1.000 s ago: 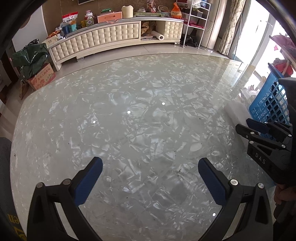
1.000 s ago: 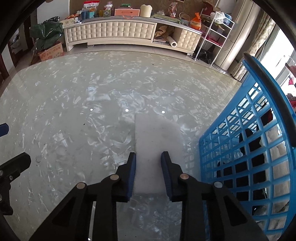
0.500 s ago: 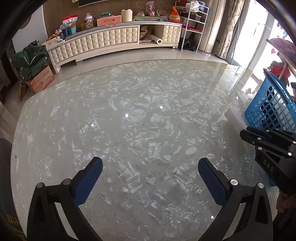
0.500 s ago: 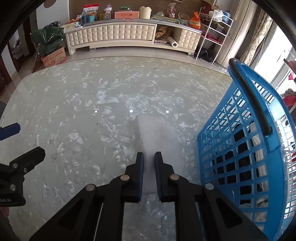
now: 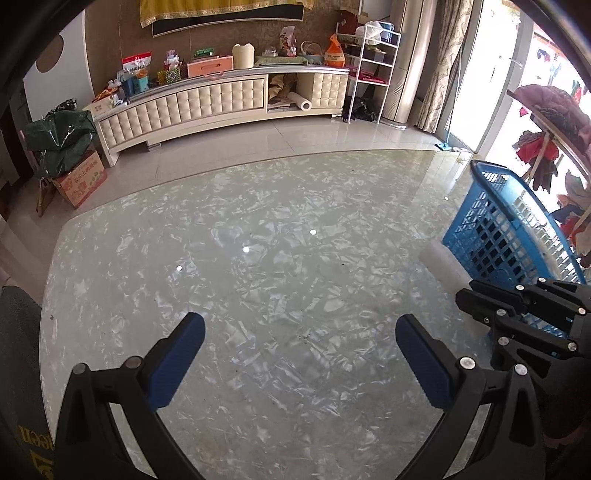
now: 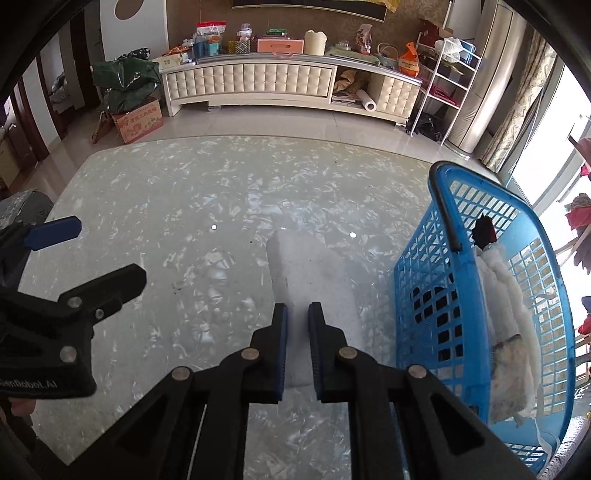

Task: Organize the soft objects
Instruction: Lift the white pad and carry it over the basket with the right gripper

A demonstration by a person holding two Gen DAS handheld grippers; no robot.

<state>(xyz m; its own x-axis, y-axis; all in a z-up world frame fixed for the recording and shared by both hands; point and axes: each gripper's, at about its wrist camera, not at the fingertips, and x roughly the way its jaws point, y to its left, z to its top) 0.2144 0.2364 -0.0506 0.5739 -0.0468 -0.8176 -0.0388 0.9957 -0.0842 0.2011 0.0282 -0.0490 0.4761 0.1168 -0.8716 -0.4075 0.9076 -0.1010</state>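
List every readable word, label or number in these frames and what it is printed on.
"ueen", yellow letters, cut off: dark object at the lower left edge.
Mirrored white lettering on the left tool body: not legible.
Red characters on the cardboard box: too blurred to read.
Snack bag print: too small to read.

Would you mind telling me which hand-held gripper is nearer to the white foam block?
Right. The right hand-held gripper is shut on the white foam block; the left hand-held gripper hangs open over bare table, off to the block's left.

table (image 6: 184, 206): pearly white-grey marbled | basket (image 6: 450, 295): blue lattice | foam block (image 6: 314, 273): white | cabinet (image 6: 251, 81): cream tufted
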